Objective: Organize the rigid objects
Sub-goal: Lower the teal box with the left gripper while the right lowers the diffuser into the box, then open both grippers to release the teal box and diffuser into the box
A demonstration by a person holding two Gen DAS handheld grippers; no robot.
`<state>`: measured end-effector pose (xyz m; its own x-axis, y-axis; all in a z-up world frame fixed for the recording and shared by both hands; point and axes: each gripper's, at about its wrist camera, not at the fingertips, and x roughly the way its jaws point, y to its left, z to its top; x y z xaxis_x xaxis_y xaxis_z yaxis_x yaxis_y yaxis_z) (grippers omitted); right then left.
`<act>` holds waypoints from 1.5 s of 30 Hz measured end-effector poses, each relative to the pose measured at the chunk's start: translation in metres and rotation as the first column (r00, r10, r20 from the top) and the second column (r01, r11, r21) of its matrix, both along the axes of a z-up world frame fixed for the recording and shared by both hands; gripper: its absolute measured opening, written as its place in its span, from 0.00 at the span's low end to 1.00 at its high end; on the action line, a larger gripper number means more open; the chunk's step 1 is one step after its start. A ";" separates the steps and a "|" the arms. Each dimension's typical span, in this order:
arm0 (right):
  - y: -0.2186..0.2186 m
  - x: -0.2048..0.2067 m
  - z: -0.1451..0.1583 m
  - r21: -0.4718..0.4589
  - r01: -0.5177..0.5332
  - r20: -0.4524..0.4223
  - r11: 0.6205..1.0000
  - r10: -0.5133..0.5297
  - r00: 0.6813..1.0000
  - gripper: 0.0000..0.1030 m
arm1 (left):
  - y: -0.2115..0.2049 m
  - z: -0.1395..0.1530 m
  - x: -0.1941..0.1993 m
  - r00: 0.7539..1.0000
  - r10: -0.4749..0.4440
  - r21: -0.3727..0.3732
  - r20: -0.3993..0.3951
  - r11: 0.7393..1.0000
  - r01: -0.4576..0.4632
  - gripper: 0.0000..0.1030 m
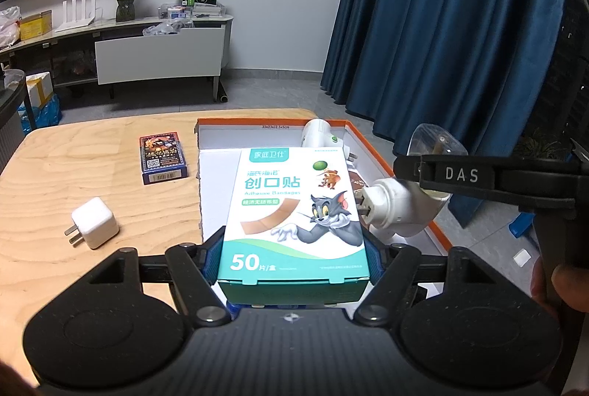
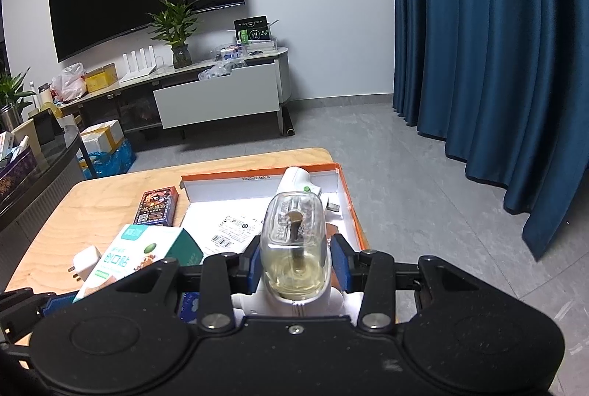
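My left gripper [image 1: 294,254] is shut on a teal and white box of adhesive bandages [image 1: 294,208], held over the near end of an open orange-rimmed box [image 1: 371,147]. My right gripper [image 2: 294,258] is shut on a plug-in mosquito repeller [image 2: 294,241] with a clear bottle of yellowish liquid; in the left wrist view this repeller [image 1: 401,208] hangs over the box's right side, prongs pointing left. Another white plug-in device [image 2: 300,184] lies at the far end inside the orange-rimmed box [image 2: 349,208]. The bandage box [image 2: 129,258] shows at the lower left of the right wrist view.
On the wooden table [image 1: 73,175] lie a dark blue card pack [image 1: 162,156] and a white plug charger [image 1: 94,228], both left of the box. A TV stand [image 2: 217,90] and blue curtains [image 2: 478,46] stand beyond the table. A person's hand [image 1: 563,285] holds the right gripper.
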<state>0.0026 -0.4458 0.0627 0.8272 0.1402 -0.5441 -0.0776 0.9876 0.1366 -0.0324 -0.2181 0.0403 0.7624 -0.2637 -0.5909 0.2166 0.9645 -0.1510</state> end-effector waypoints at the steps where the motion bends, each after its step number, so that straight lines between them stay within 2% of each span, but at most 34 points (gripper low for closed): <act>1: 0.000 0.001 -0.001 -0.002 -0.001 -0.002 1.000 0.001 1.000 0.47 | -0.001 0.000 0.000 1.000 -0.002 0.001 0.001 1.000 0.002 0.70; 19: 0.004 0.015 -0.014 -0.039 -0.009 -0.069 0.999 0.007 0.998 0.47 | -0.001 -0.005 0.009 1.000 0.001 -0.005 -0.011 1.000 -0.001 0.70; 24: 0.006 0.024 -0.018 -0.056 -0.018 -0.115 0.998 0.011 0.993 0.48 | -0.002 -0.005 0.010 1.000 -0.003 -0.006 -0.014 1.000 0.002 0.70; 25: 0.007 0.025 -0.018 -0.062 -0.005 -0.105 0.998 -0.001 0.995 0.55 | -0.002 -0.005 0.011 1.000 -0.002 -0.006 -0.016 1.000 0.002 0.70; 26: 0.006 0.025 -0.017 -0.059 0.004 -0.090 0.998 -0.009 0.996 0.69 | -0.002 -0.005 0.011 1.000 -0.002 -0.005 -0.016 1.000 0.002 0.70; 27: 0.006 0.025 -0.014 -0.047 0.015 -0.067 0.999 -0.018 0.998 0.71 | -0.002 -0.005 0.011 1.000 -0.002 -0.004 -0.016 1.000 0.002 0.70; 31: -0.006 0.019 -0.005 0.022 0.038 0.019 0.999 -0.038 0.999 0.71 | -0.001 -0.007 0.014 1.000 0.003 -0.005 -0.023 1.000 -0.003 0.70; 33: -0.010 0.016 0.000 0.021 0.044 0.045 0.999 -0.045 0.998 0.74 | -0.001 -0.008 0.015 1.000 0.004 -0.005 -0.026 1.000 -0.004 0.70; 45: -0.023 -0.001 0.004 0.040 0.073 0.077 0.997 -0.076 0.994 0.78 | -0.005 -0.007 0.033 0.999 0.009 0.005 -0.031 1.000 -0.009 0.70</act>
<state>0.0019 -0.4692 0.0667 0.8760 0.0958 -0.4727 -0.0162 0.9854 0.1697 0.0007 -0.2230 0.0335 0.7458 -0.2540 -0.6158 0.2030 0.9672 -0.1530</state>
